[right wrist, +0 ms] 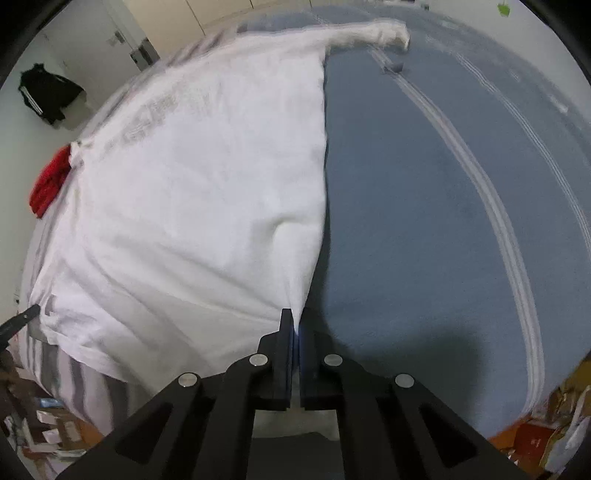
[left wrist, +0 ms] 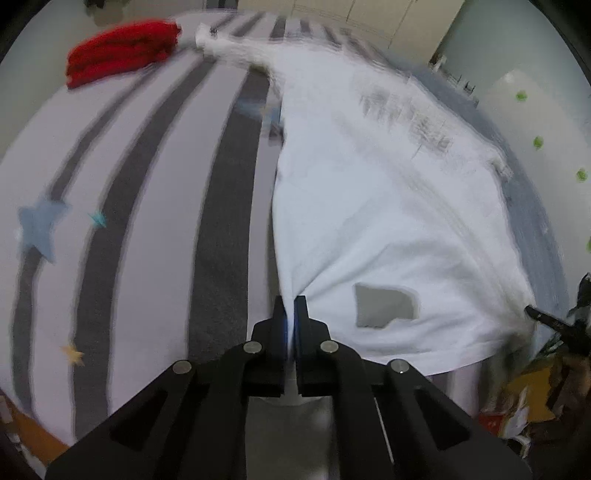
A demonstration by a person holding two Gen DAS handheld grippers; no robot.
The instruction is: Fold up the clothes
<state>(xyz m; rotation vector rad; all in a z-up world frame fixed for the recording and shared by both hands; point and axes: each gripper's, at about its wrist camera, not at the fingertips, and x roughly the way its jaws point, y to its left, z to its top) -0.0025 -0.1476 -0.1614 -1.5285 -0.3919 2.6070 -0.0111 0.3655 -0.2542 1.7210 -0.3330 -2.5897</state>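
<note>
A white T-shirt (left wrist: 373, 206) with faint grey print lies spread over the bed, stretched between both grippers. My left gripper (left wrist: 290, 306) is shut on the shirt's near left corner, cloth pinched between its fingers. My right gripper (right wrist: 295, 319) is shut on the near right corner of the same white T-shirt (right wrist: 192, 192). In the left wrist view the right gripper's tip (left wrist: 543, 317) shows at the shirt's far side; in the right wrist view the left gripper's tip (right wrist: 22, 317) shows at the left edge. One sleeve (right wrist: 373, 33) trails toward the far side.
A folded red garment (left wrist: 122, 51) rests at the far left on the grey-and-white striped cover (left wrist: 155, 206) with star shapes. A blue blanket (right wrist: 424, 192) with pale stripes covers the right half. Clutter lies on the floor (left wrist: 532, 398) beside the bed. Dark clothing (right wrist: 48, 92) hangs by the wall.
</note>
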